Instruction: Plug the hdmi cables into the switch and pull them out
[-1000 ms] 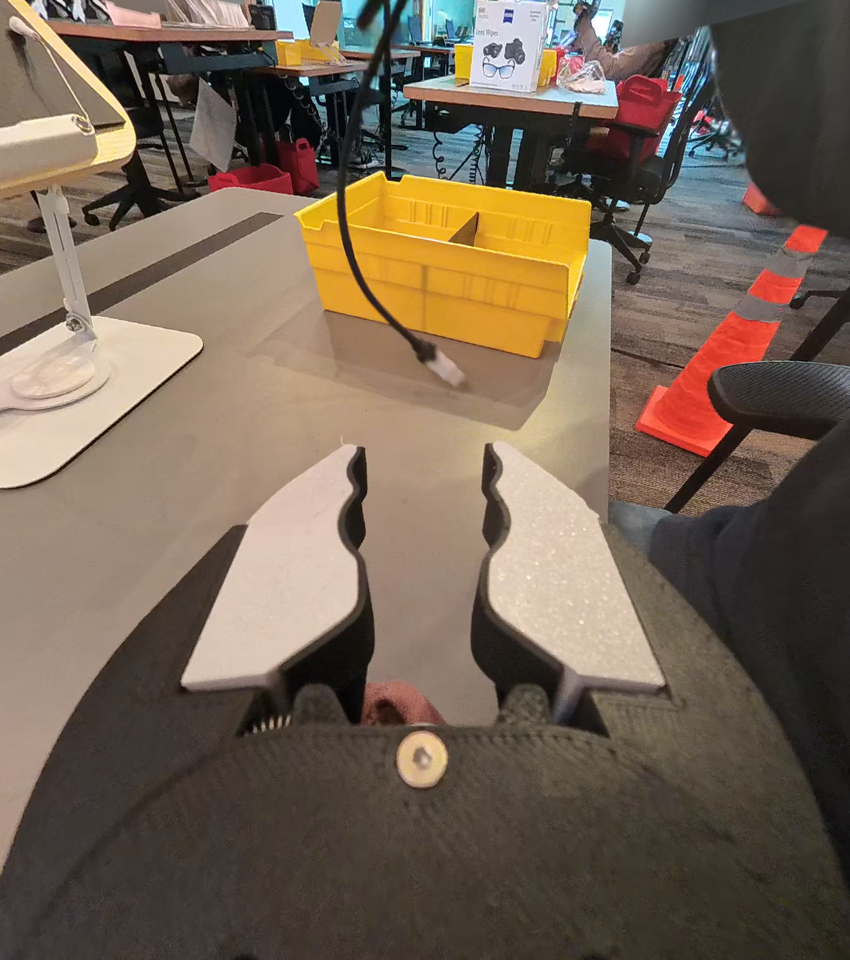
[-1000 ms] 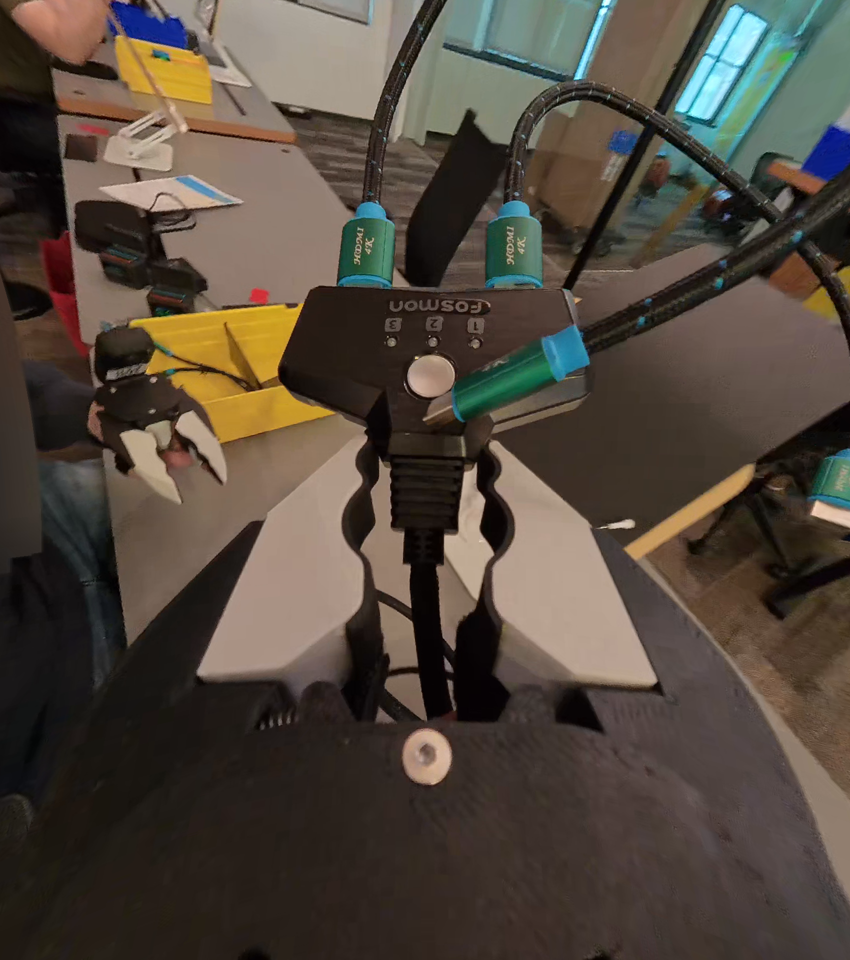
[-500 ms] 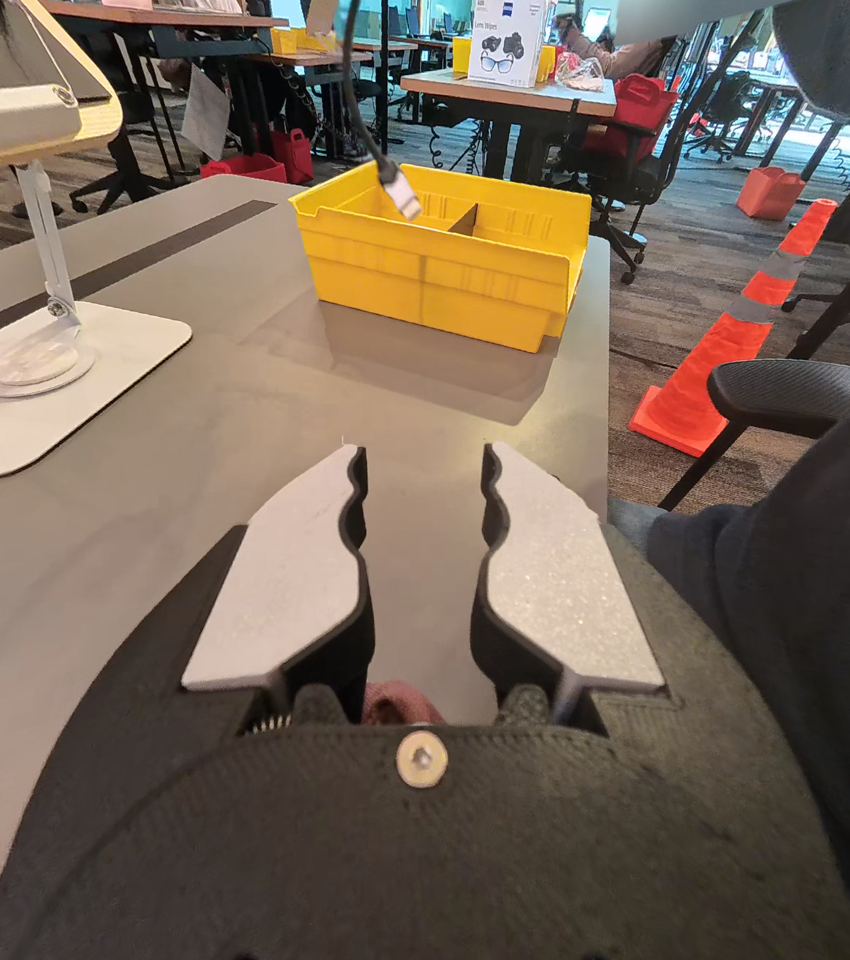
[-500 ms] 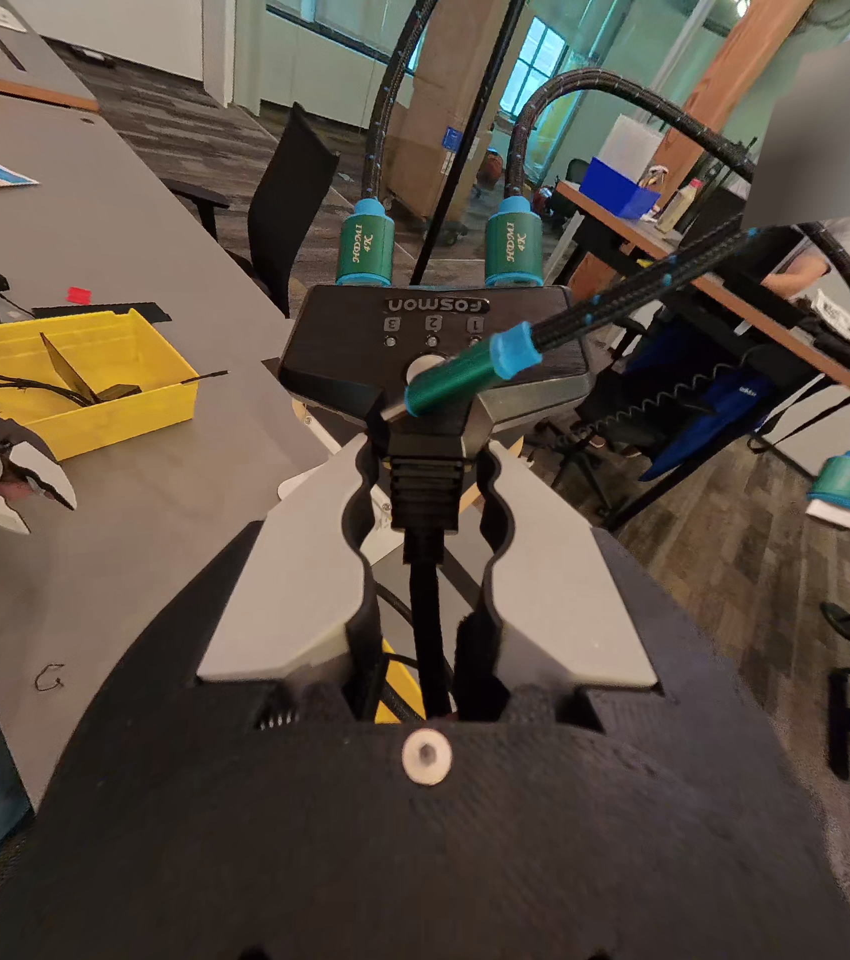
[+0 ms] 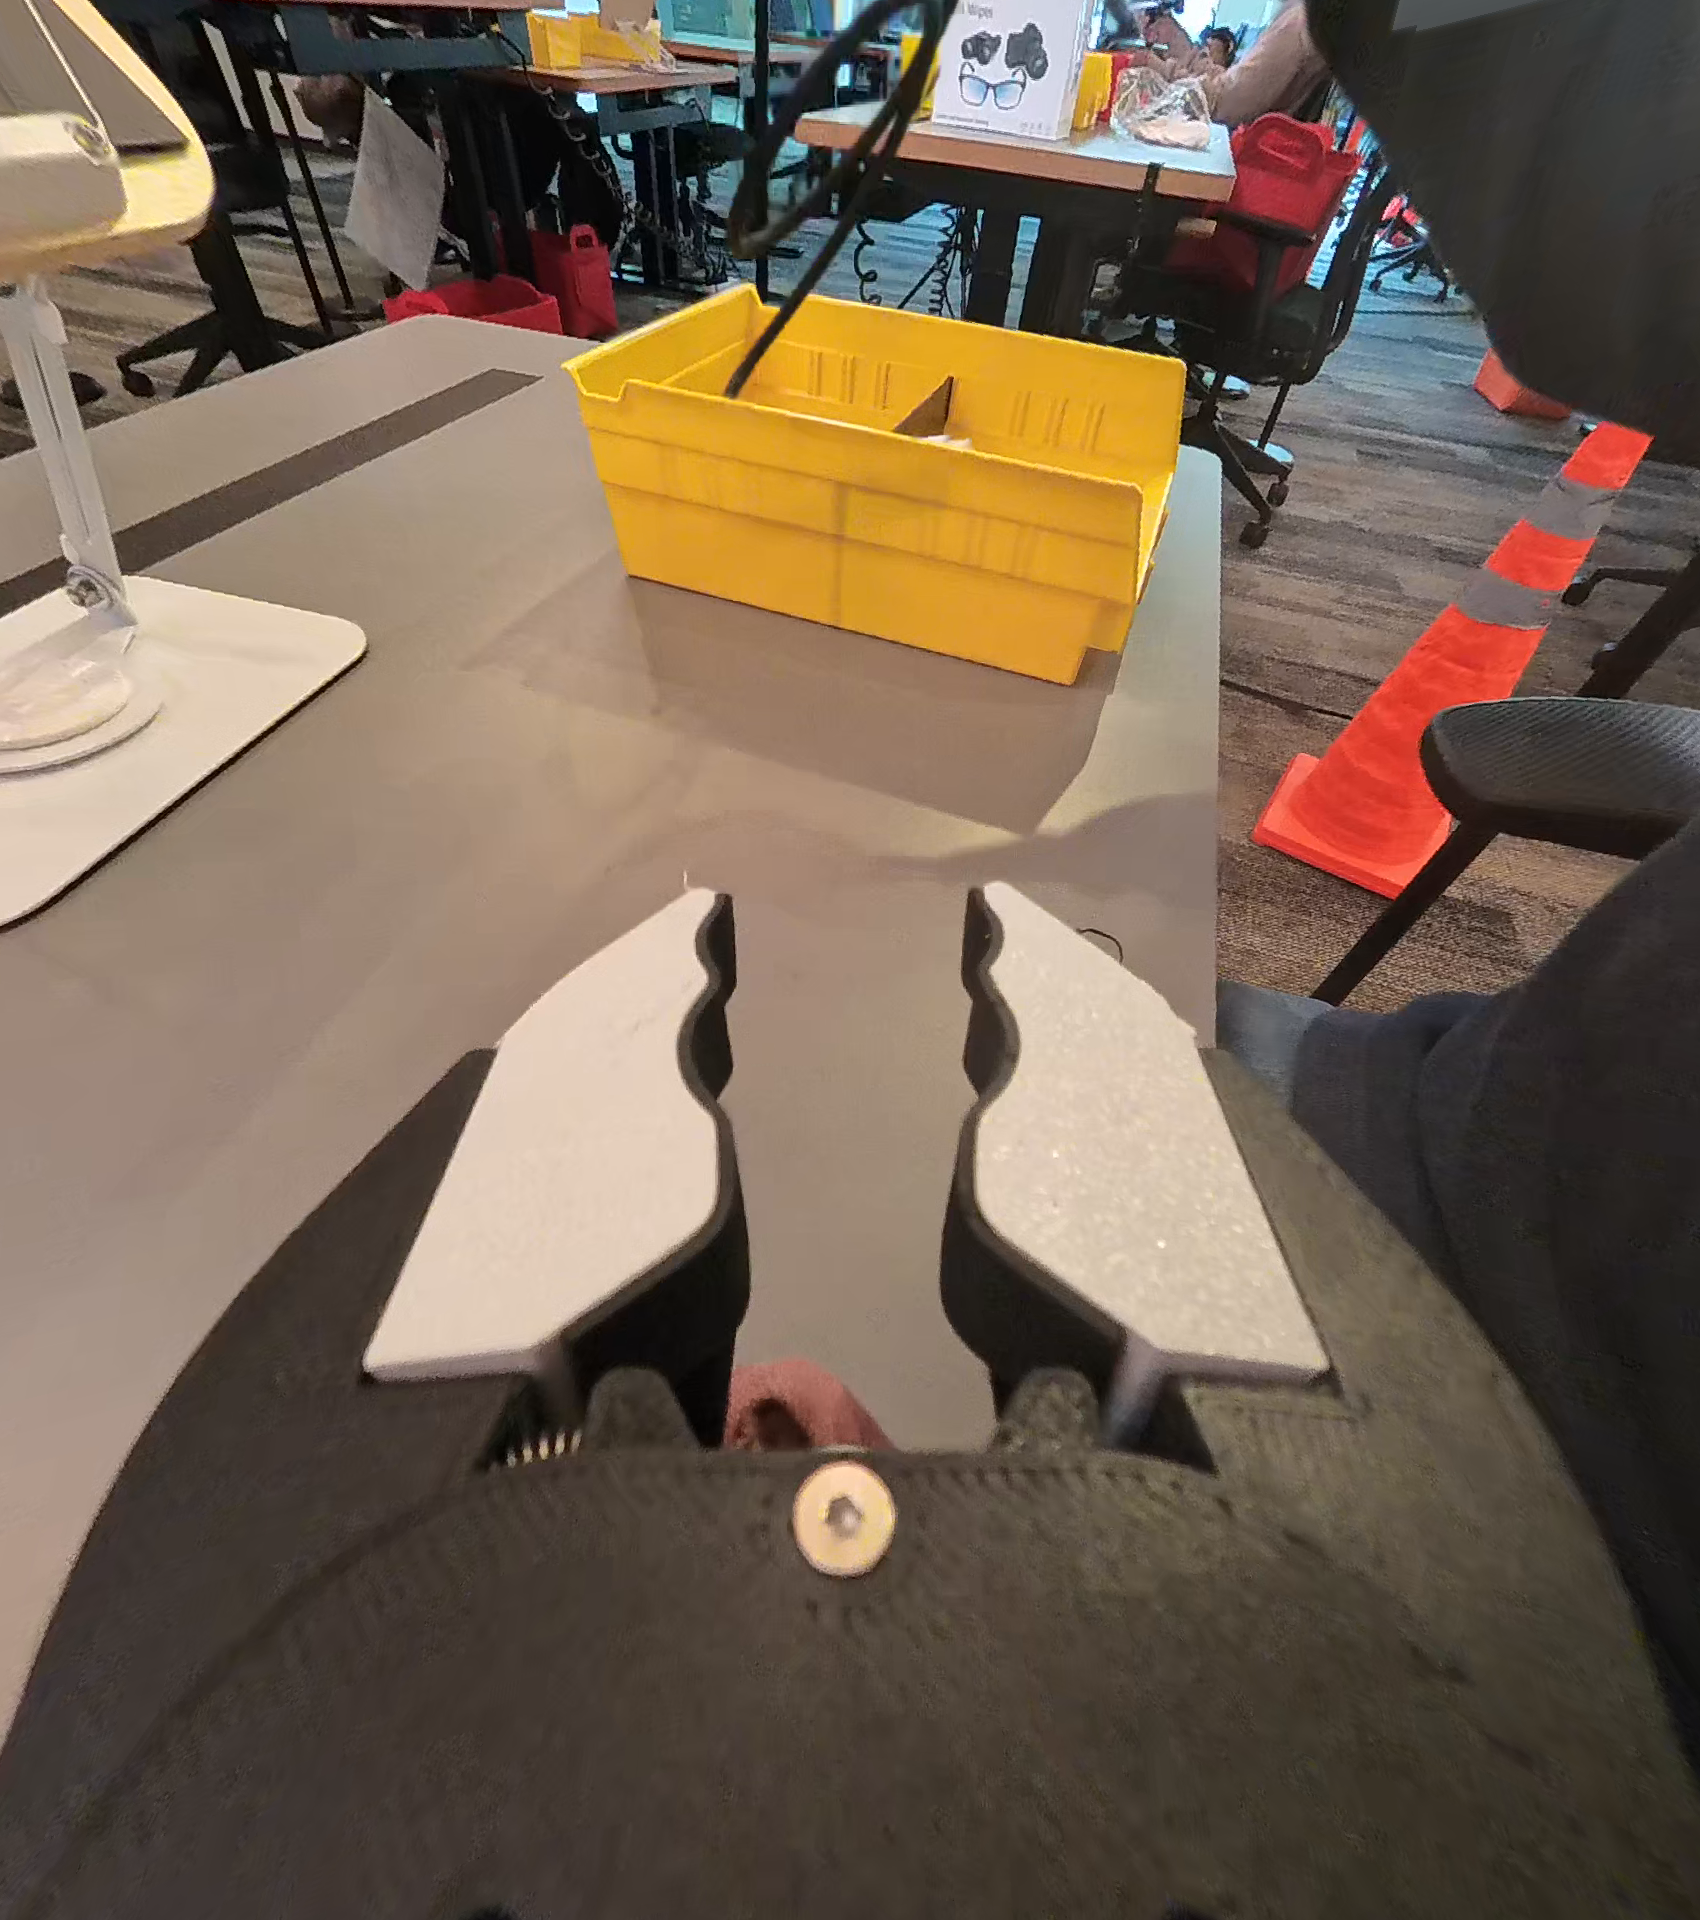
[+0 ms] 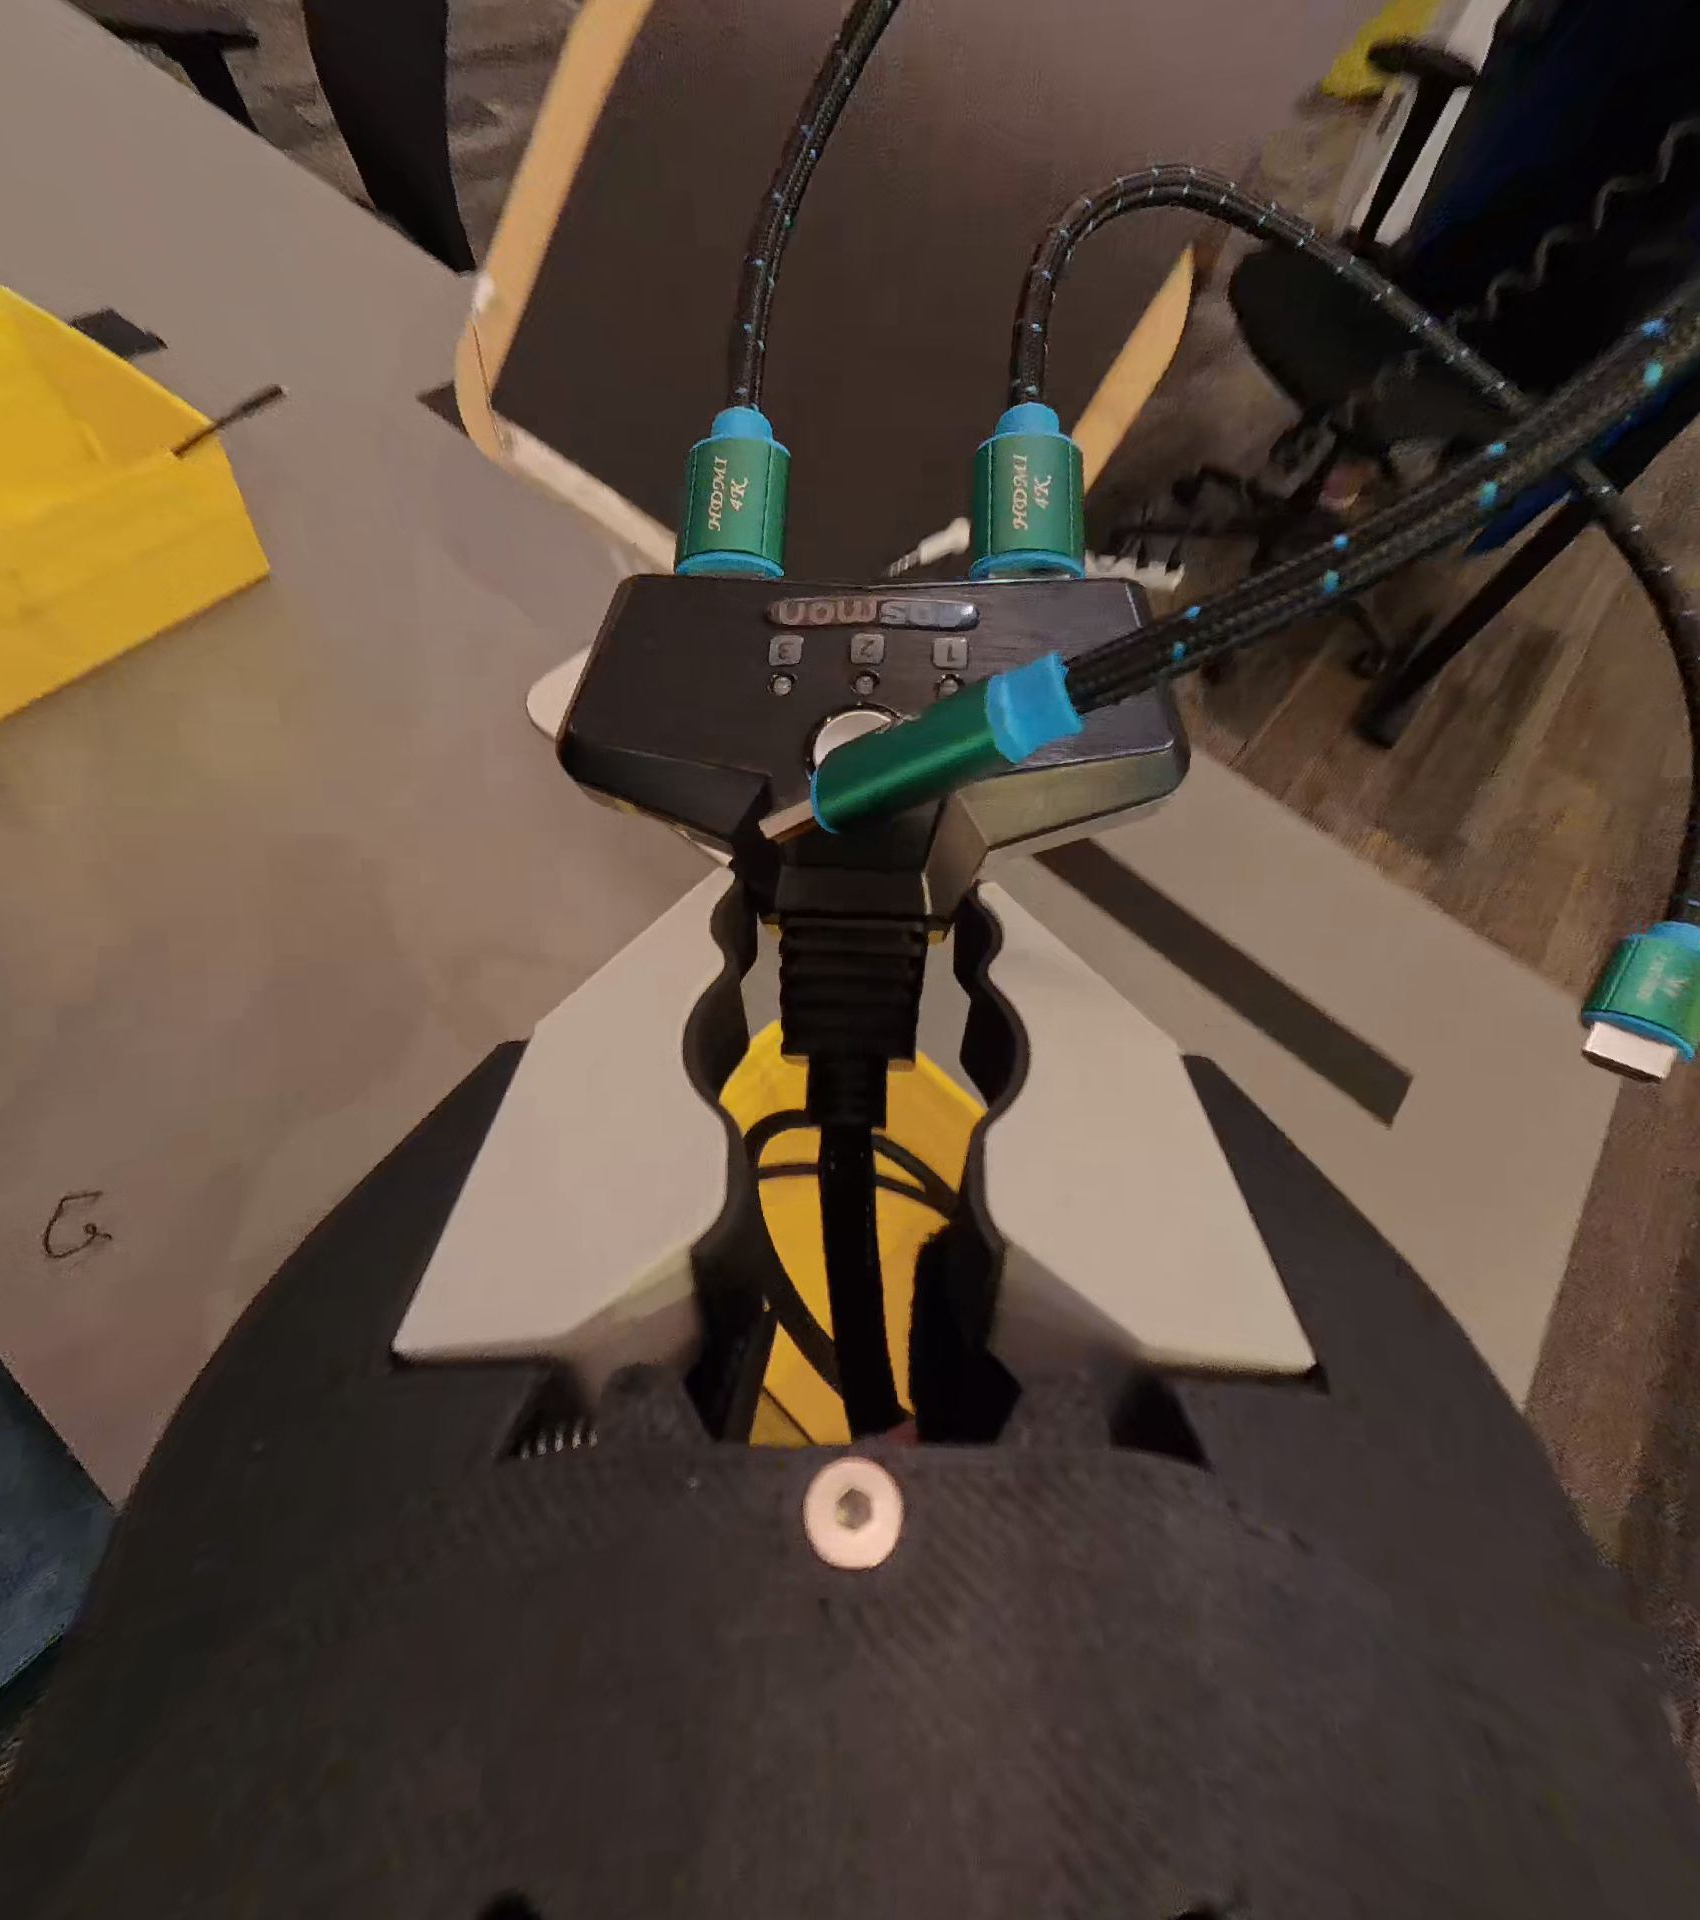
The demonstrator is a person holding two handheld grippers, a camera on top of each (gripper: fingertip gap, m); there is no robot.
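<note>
My right gripper (image 6: 851,914) is shut on the cable neck of the black HDMI switch (image 6: 711,707) and holds it in the air above the grey table (image 6: 306,883). Two green HDMI plugs (image 6: 732,509) (image 6: 1028,509) sit in the switch's far ports. A third green plug (image 6: 929,748) lies loose across the switch's top. Another green plug (image 6: 1651,1003) dangles free at the right. My left gripper (image 5: 846,904) is open and empty, low over the table (image 5: 513,831). A thin black cable (image 5: 794,281) hangs down into the yellow bin (image 5: 877,540).
A white stand base (image 5: 150,727) sits on the table at the left. An orange cone (image 5: 1448,675) and a chair armrest (image 5: 1594,748) stand off the table's right edge. In the right wrist view the yellow bin (image 6: 46,540) shows at the left. There is about 45 cm between the tips of the two grippers.
My right gripper has swung downward with the switch, now over the table. In the left wrist view the dangling cable end has moved from the table into the yellow bin. My left gripper stays open.
</note>
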